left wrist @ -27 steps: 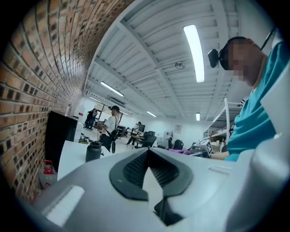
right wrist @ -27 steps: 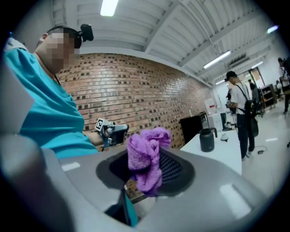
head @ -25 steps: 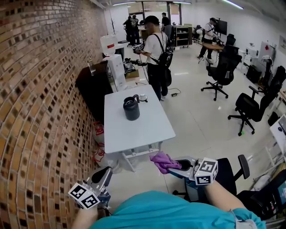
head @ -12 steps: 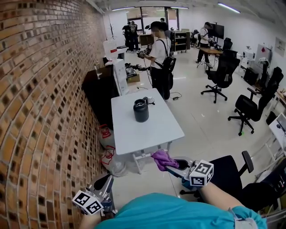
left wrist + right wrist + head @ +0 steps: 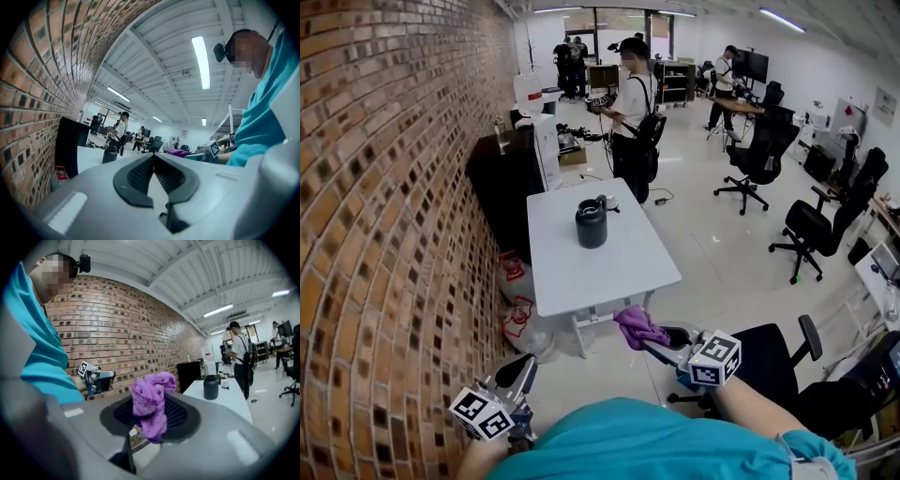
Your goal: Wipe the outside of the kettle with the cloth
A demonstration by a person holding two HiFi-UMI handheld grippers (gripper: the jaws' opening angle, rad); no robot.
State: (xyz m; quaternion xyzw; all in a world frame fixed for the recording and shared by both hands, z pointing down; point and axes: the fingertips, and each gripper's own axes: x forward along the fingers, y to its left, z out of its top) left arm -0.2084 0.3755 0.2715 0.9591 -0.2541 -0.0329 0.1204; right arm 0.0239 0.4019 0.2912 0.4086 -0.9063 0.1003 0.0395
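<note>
A dark kettle (image 5: 592, 223) stands upright on a white table (image 5: 609, 272), far ahead of both grippers; it shows small in the left gripper view as the kettle (image 5: 109, 154) and in the right gripper view as the kettle (image 5: 211, 387). My right gripper (image 5: 654, 336) is held short of the table's near edge, shut on a bunched purple cloth (image 5: 638, 327), whose folds (image 5: 152, 402) bulge out between the jaws. My left gripper (image 5: 522, 372) hangs low by the brick wall, shut with nothing in it.
A small lid or dish (image 5: 604, 202) lies behind the kettle. A person (image 5: 630, 117) stands past the table's far end. A brick wall (image 5: 384, 216) runs along the left, a dark cabinet (image 5: 502, 178) beside it. Office chairs (image 5: 757, 155) stand at the right; bags (image 5: 516, 314) lie under the table.
The head view has shifted, so the table and kettle sit a little differently in frame. My right gripper with the cloth has moved slightly left. The left gripper has hardly moved.
</note>
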